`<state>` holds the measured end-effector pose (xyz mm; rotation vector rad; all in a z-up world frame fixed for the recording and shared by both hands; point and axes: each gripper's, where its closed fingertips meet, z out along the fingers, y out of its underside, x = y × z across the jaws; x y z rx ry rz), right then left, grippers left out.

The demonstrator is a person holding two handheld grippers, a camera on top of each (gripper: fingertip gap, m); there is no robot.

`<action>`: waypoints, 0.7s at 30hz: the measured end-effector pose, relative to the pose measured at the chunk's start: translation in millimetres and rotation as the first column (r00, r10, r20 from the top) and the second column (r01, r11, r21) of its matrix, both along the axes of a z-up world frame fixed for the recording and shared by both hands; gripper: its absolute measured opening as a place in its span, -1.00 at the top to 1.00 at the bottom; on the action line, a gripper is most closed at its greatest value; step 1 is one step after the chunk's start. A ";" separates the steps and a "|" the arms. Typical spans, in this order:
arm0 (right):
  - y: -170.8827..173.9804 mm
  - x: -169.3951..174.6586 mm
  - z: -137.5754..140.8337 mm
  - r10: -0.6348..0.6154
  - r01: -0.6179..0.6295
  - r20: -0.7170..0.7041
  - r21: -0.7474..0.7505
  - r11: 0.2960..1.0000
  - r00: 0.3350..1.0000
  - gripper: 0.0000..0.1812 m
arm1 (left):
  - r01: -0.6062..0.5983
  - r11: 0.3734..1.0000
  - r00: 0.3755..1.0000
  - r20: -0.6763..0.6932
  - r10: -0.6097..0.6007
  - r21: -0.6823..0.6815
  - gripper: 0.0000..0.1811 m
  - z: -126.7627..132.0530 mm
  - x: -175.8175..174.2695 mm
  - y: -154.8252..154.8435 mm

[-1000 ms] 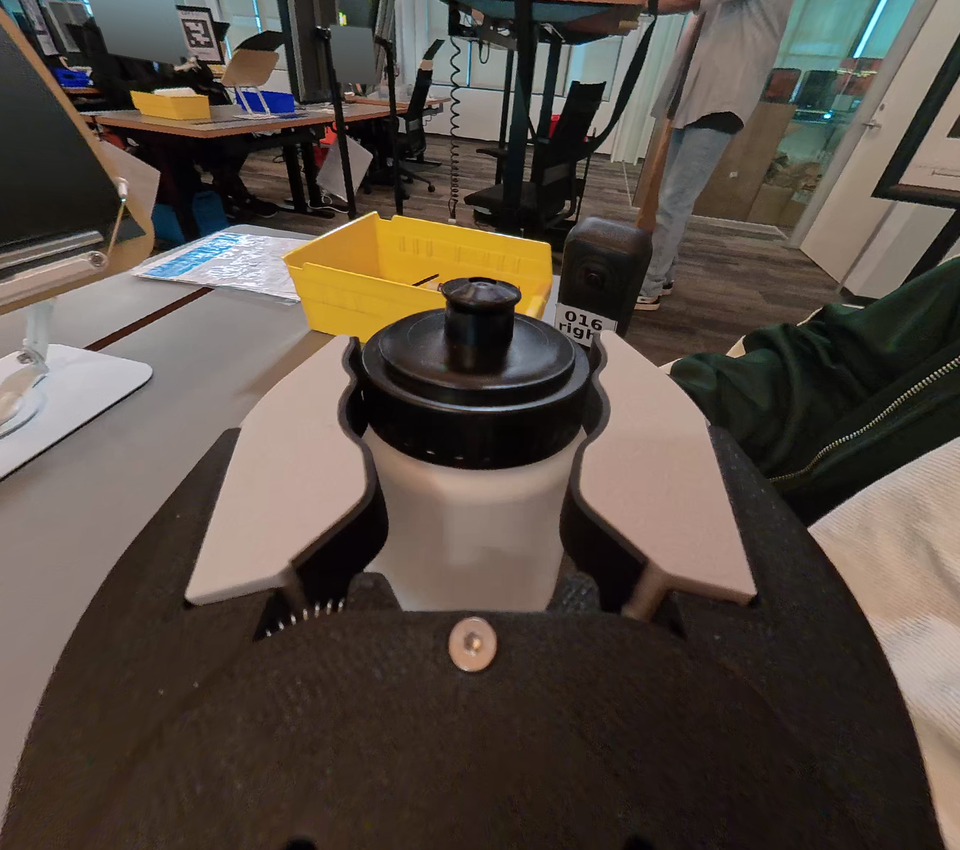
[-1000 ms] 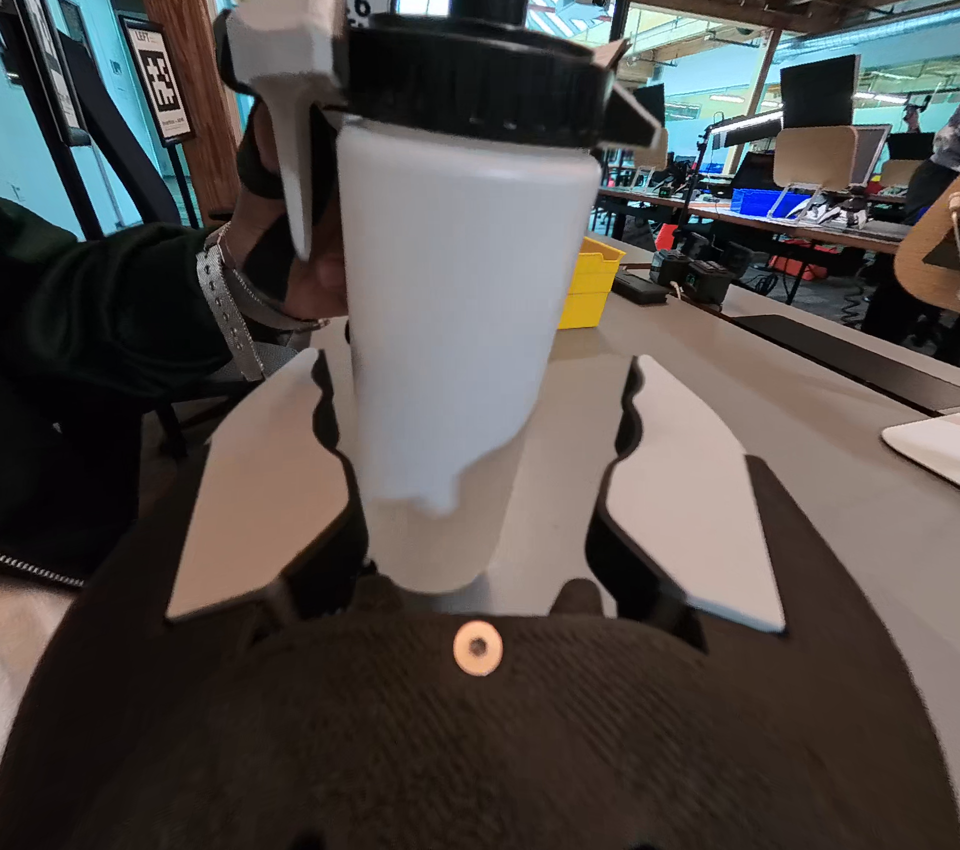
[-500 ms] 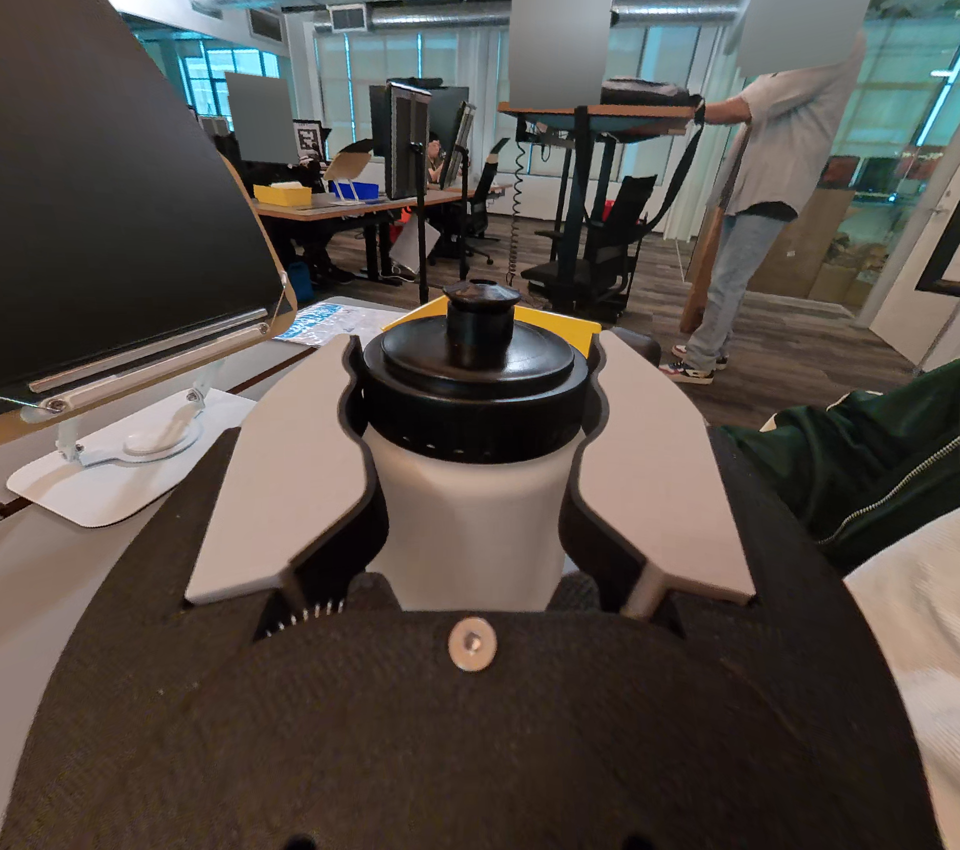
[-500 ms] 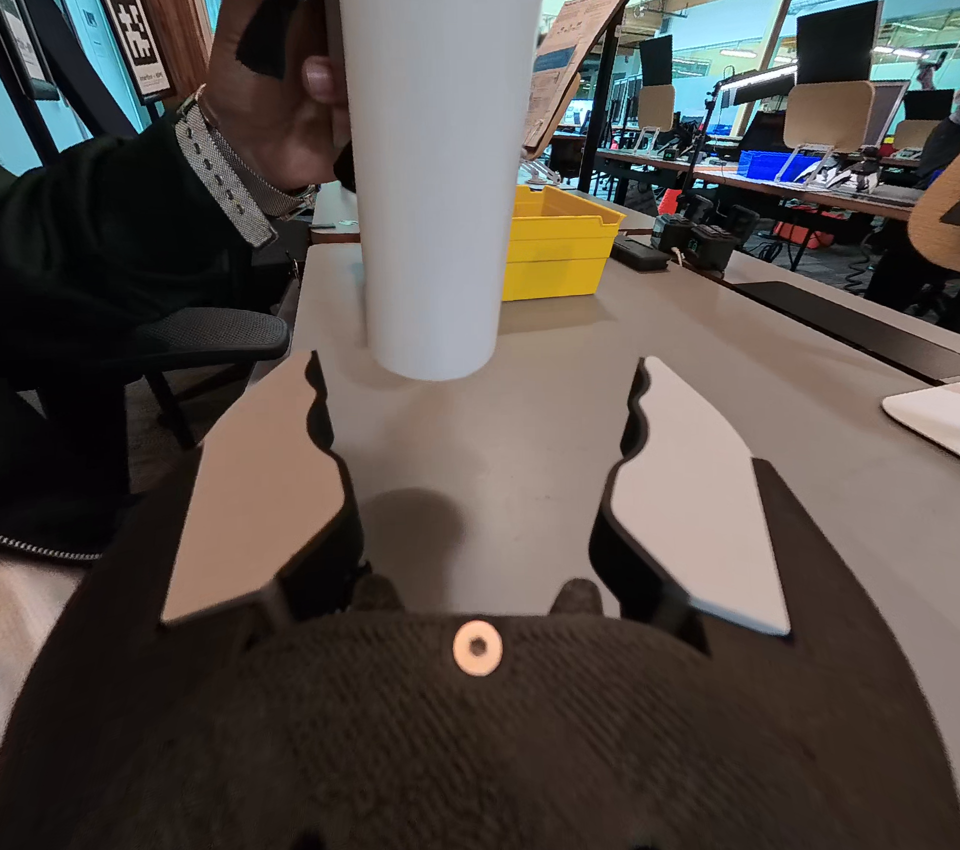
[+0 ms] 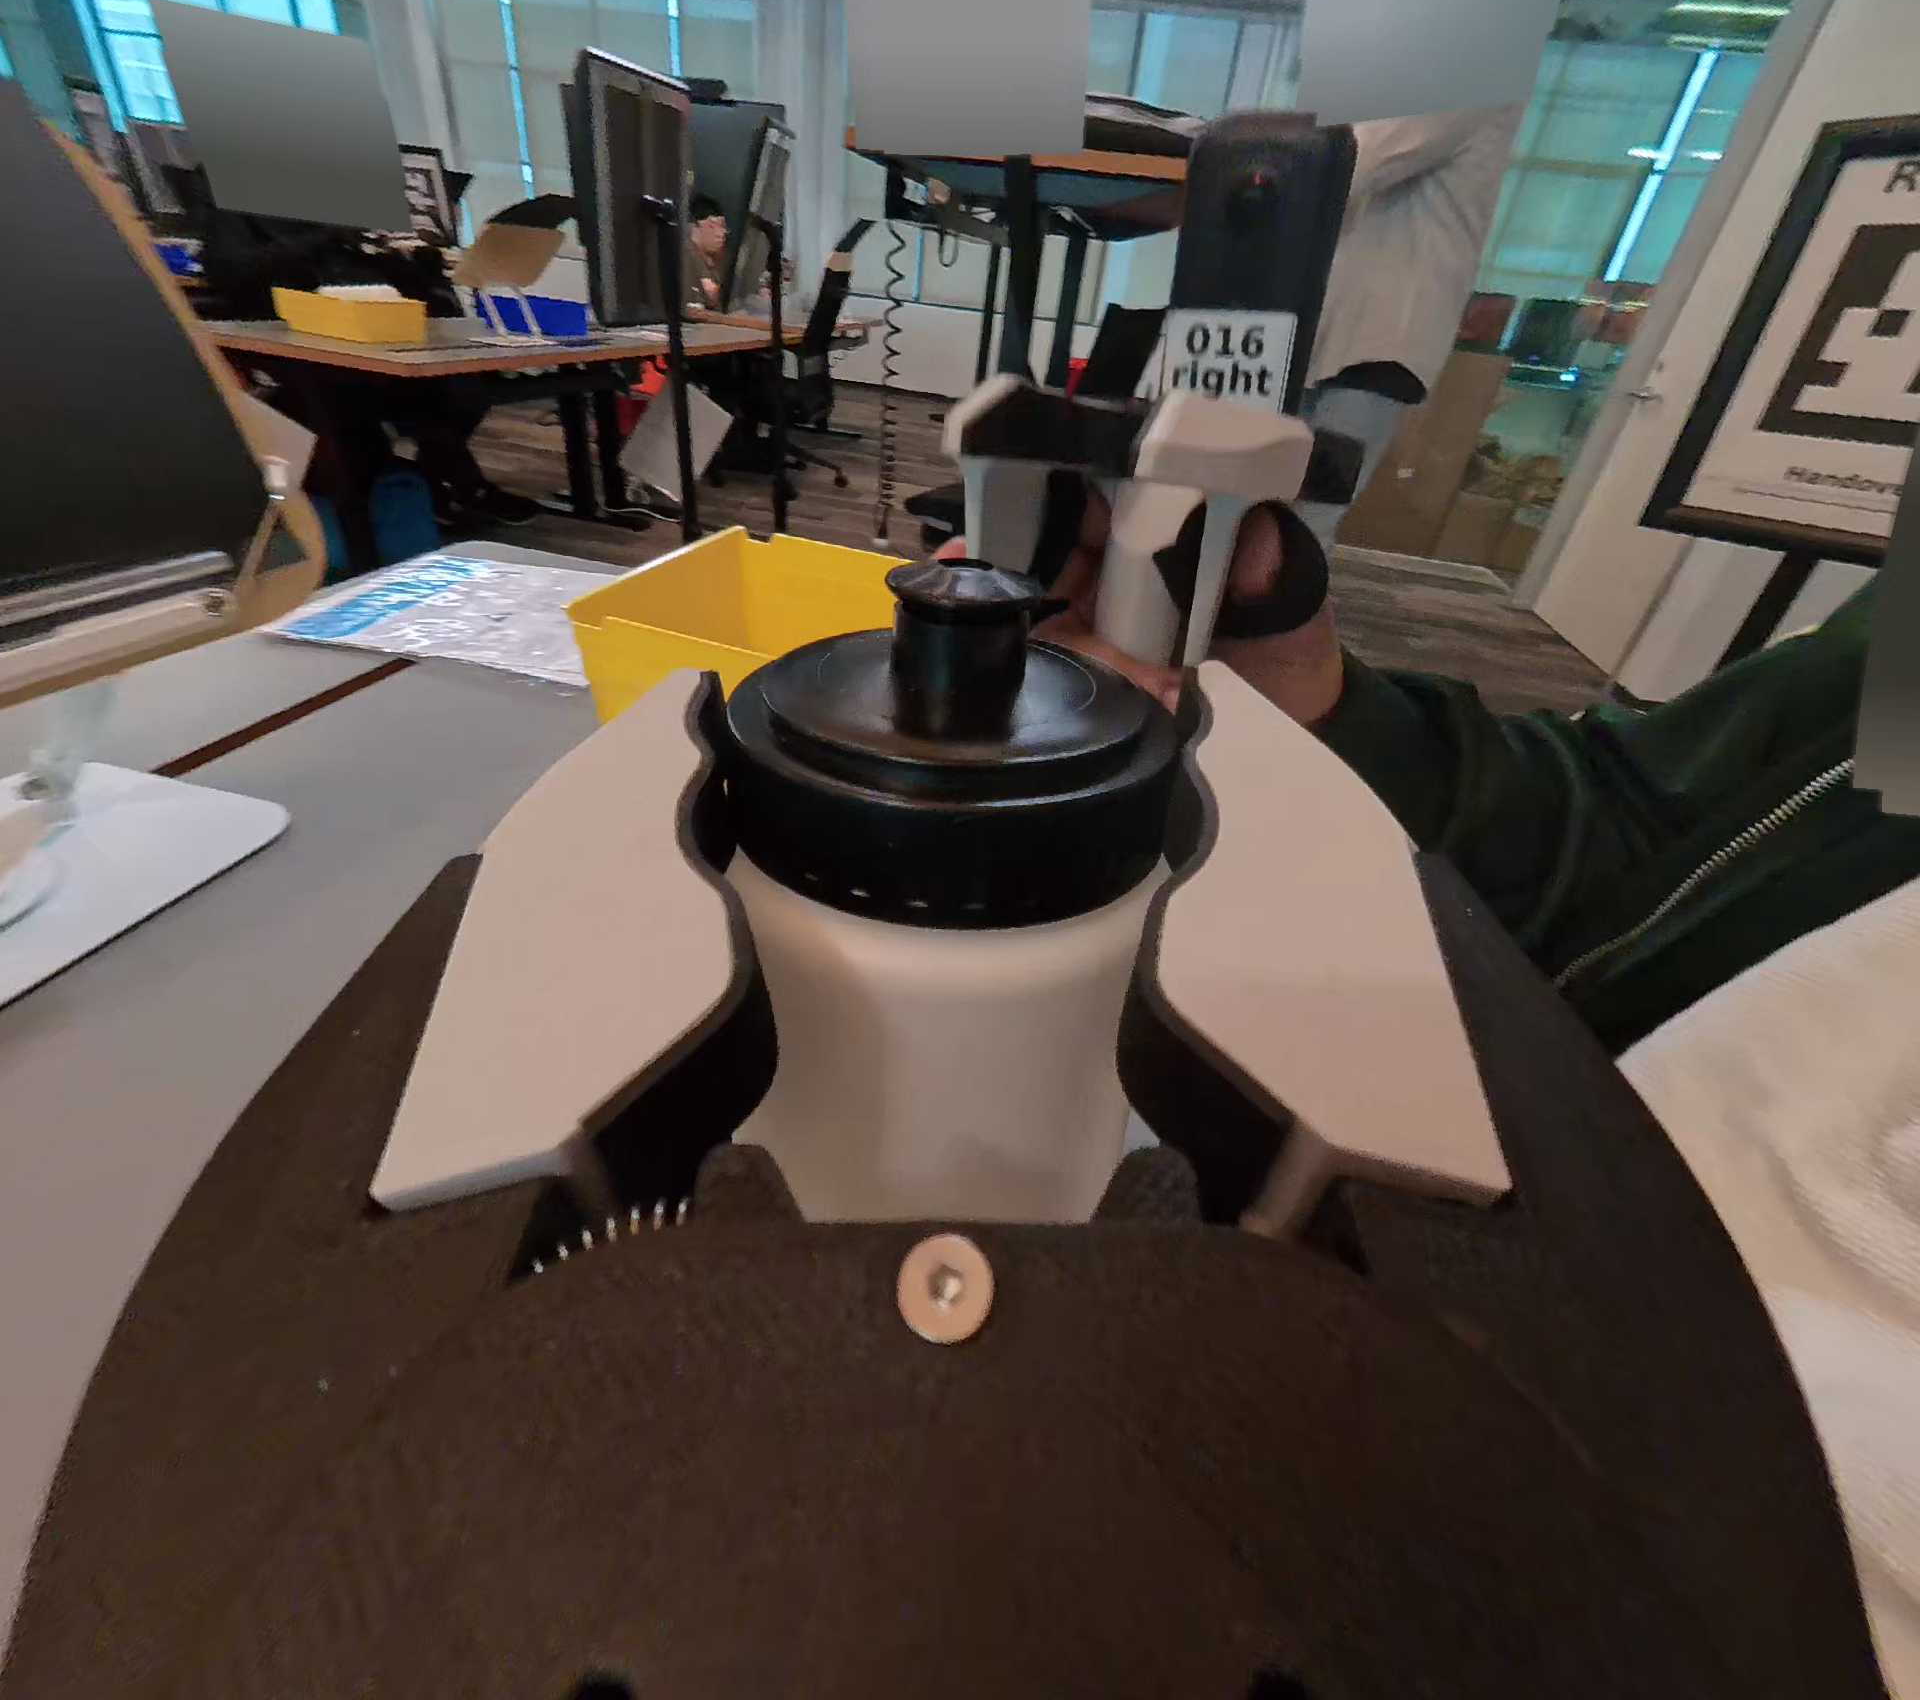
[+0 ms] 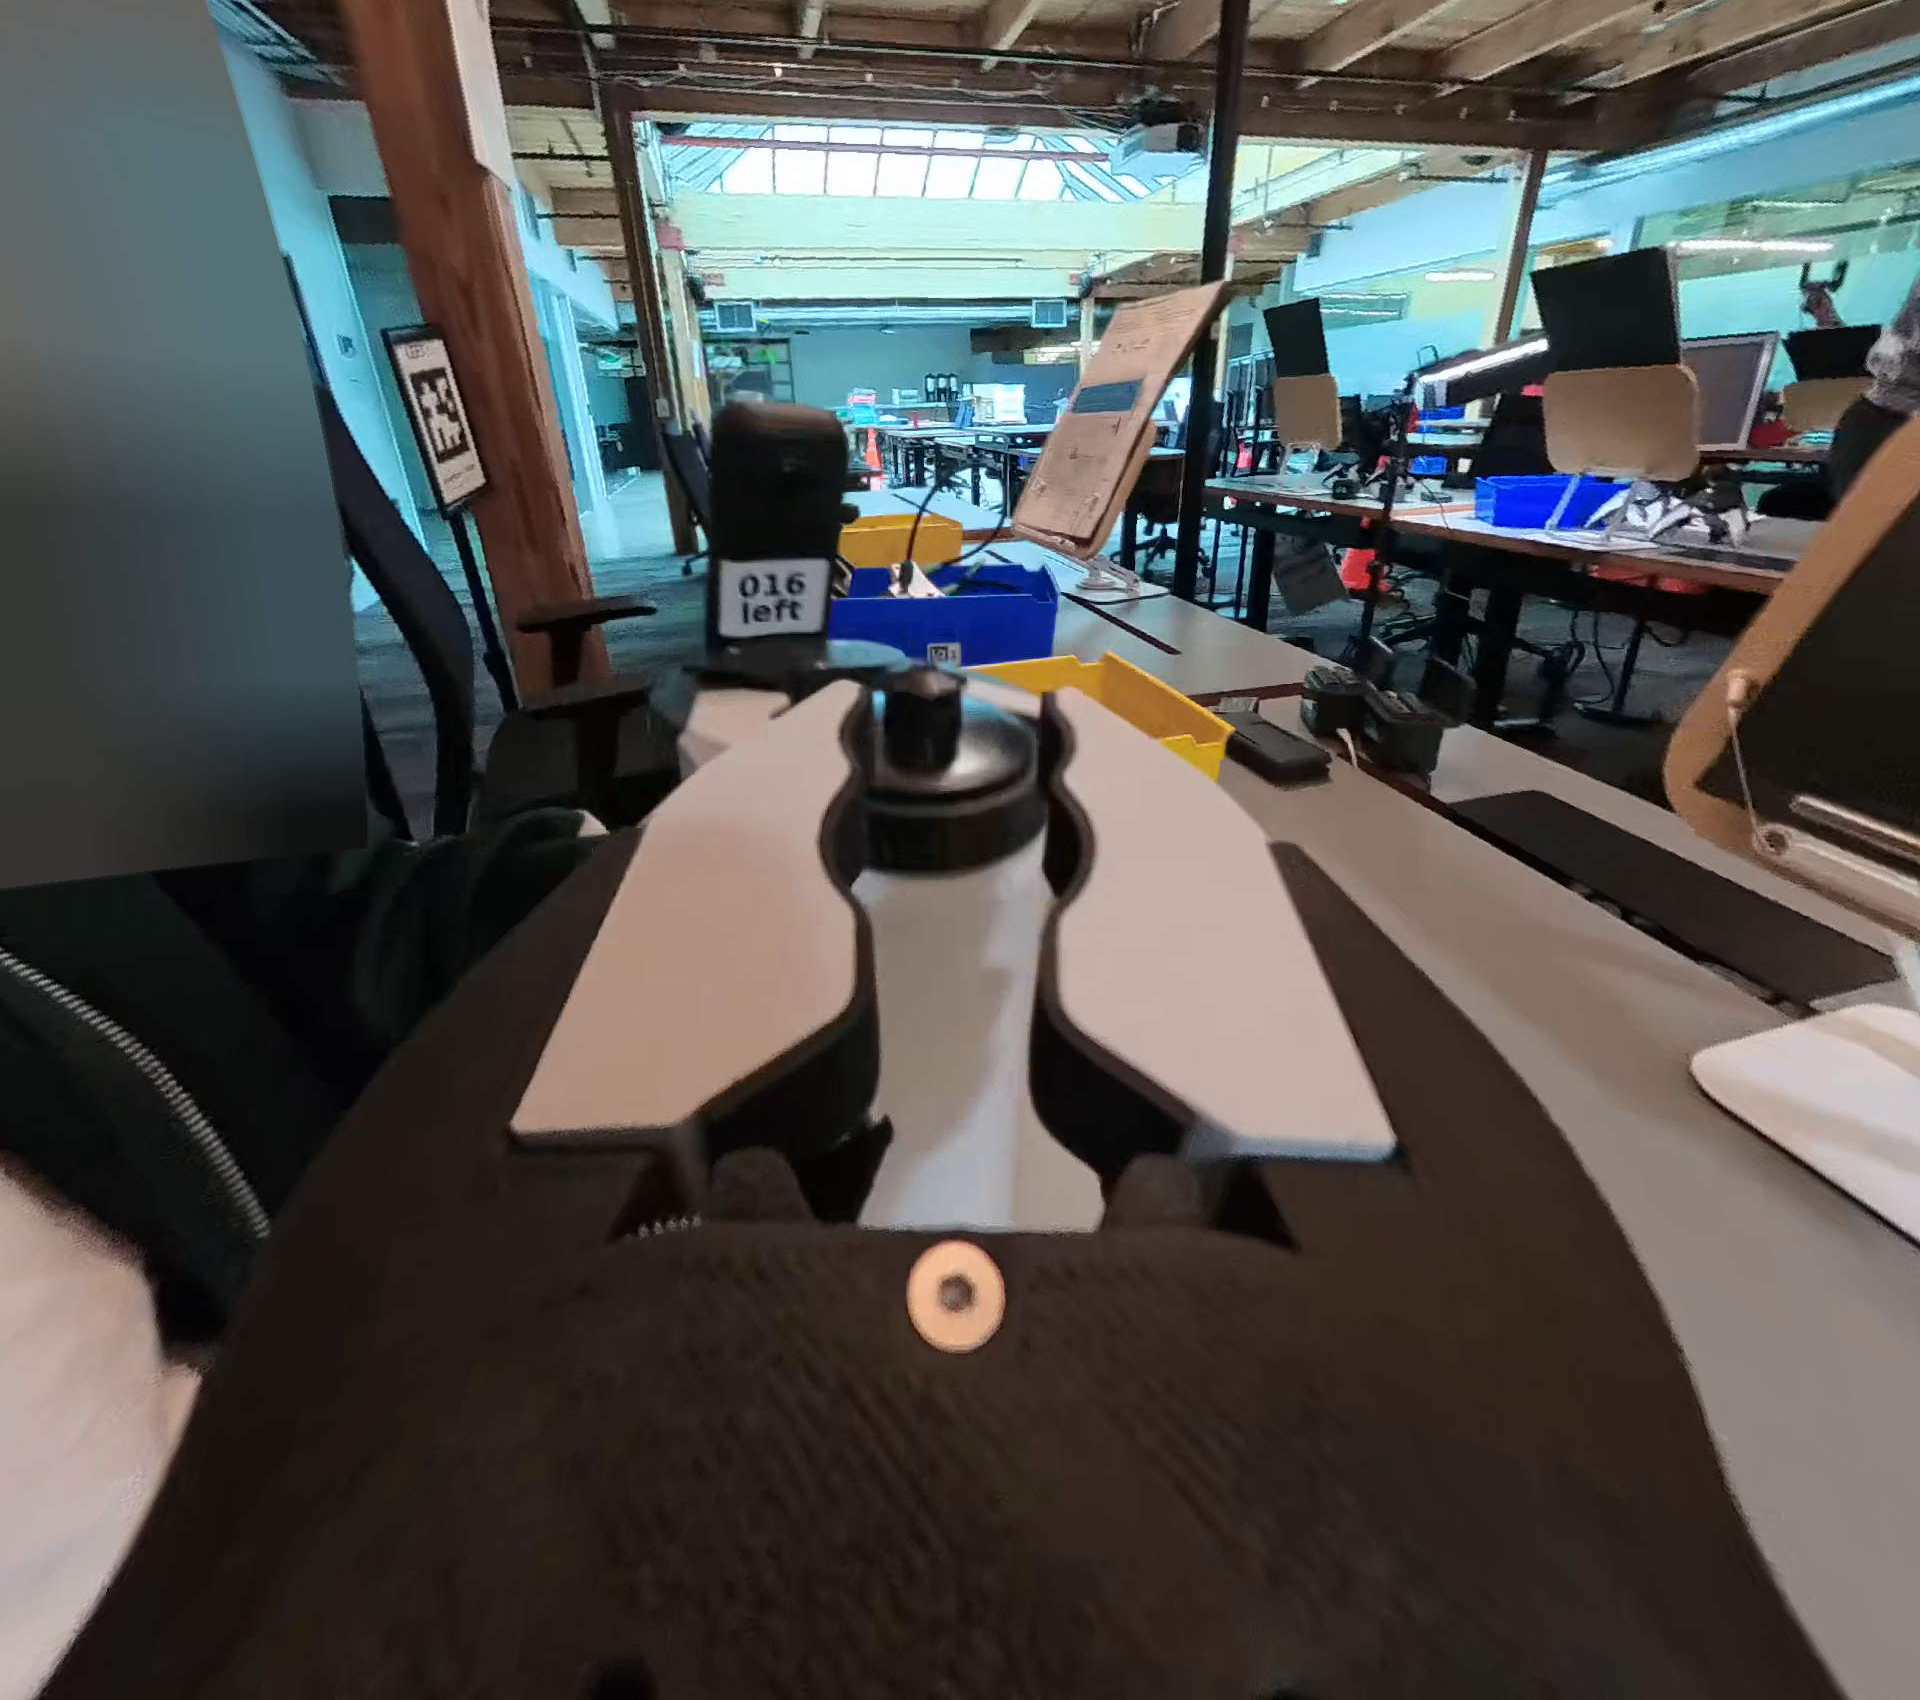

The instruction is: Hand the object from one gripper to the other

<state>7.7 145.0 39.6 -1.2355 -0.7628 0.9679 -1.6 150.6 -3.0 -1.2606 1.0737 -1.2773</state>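
The bottle (image 5: 935, 1058) is white plastic with a wide, ribbed black screw cap and a black pull spout. In the left wrist view it fills the centre, upright, with the left gripper (image 5: 940, 777) clamped on it just under the cap. In the right wrist view the same bottle (image 6: 951, 1006) lies along the middle of the frame, and the right gripper (image 6: 945, 777) has its fingers closed against the white body and neck. Behind the cap in the left view, a yellow bin (image 5: 727, 611) sits on the grey table (image 5: 312, 819); its contents are hidden. In the right view, a blue bin (image 6: 956, 616) at mid-frame holds cables.
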 end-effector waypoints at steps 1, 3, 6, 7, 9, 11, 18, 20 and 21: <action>-4.2 -2.2 2.2 0.009 -0.009 0.016 0.000 1.000 1.000 0.67 | 0.017 1.000 1.000 -0.002 -0.017 -0.005 0.07 -2.4 4.6 -4.6; -12.2 -9.9 -1.5 0.063 -0.061 0.064 -0.039 0.997 0.996 0.65 | 0.045 0.999 0.999 -0.011 -0.045 -0.008 0.07 -7.1 12.4 -12.9; -15.3 -16.8 -11.1 0.088 -0.078 0.135 -0.079 0.994 0.987 0.63 | 0.074 0.997 0.997 -0.017 -0.074 -0.001 0.07 -10.3 20.3 -23.3; -14.8 -17.7 -14.9 0.081 -0.069 0.163 -0.077 0.995 0.983 0.63 | 0.082 0.997 0.997 -0.017 -0.082 0.001 0.07 -10.4 21.9 -25.9; -15.8 -19.6 -22.0 0.083 -0.068 0.217 -0.074 0.995 0.973 0.63 | 0.096 0.995 0.995 -0.013 -0.096 0.001 0.06 -9.6 24.0 -30.4; -16.9 -20.0 -22.6 0.076 -0.065 0.232 -0.055 0.996 0.970 0.66 | 0.108 0.994 0.994 -0.007 -0.108 0.001 0.06 -8.5 24.8 -33.7; -21.5 -24.5 -30.6 0.125 -0.110 0.266 -0.072 0.991 0.956 0.76 | 0.119 0.993 0.993 0.002 -0.119 0.007 0.06 -8.9 25.1 -36.0; -20.5 -24.7 -31.6 0.134 -0.117 0.246 -0.083 0.990 0.960 0.77 | 0.120 0.993 0.993 0.001 -0.120 0.002 0.06 -10.1 24.9 -35.0; -20.0 -24.6 -32.0 0.139 -0.121 0.237 -0.086 0.989 0.961 0.77 | 0.119 0.993 0.993 0.004 -0.119 0.000 0.06 -10.3 25.0 -34.5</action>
